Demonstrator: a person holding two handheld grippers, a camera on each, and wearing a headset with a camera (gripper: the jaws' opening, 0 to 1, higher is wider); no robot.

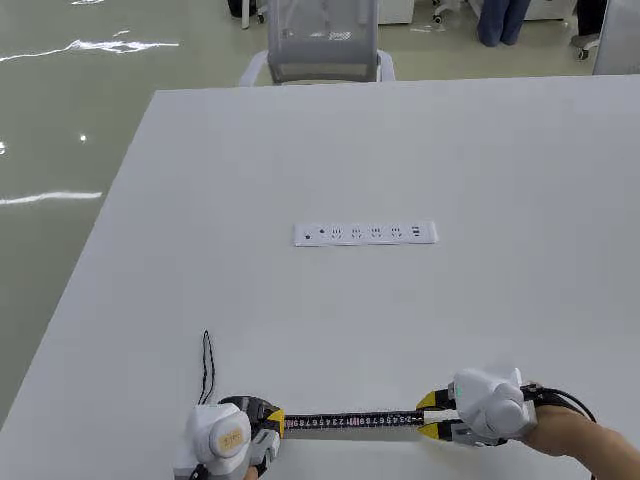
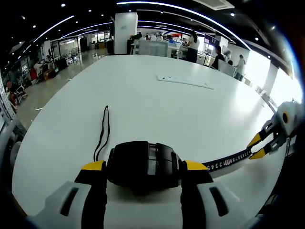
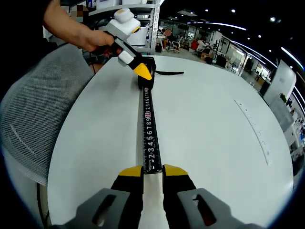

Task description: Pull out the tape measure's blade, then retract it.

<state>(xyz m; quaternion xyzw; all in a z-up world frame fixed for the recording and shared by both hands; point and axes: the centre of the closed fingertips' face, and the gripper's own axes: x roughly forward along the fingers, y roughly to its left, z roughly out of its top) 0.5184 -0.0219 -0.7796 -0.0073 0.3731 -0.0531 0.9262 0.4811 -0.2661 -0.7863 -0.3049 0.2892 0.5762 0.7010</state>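
Note:
A black tape measure case [image 2: 143,164] rests on the white table [image 1: 350,160] near its front edge, and my left gripper [image 2: 143,167] is shut on the case from both sides. The case [image 1: 252,410] sits at the lower left of the head view, with a black wrist cord [image 1: 207,365] trailing away from it. A black blade with white numbers [image 1: 350,420] runs from the case to the right. My right gripper [image 3: 152,171] is shut on the blade's end [image 3: 150,164]. In the head view the right gripper [image 1: 430,416] holds the blade low over the table.
A white power strip [image 1: 365,234] lies flat mid-table, well beyond the grippers. A grey mesh chair [image 1: 322,40] stands at the table's far edge. Another mesh chair back [image 3: 33,109] sits close beside the table's near edge. People stand in the far room.

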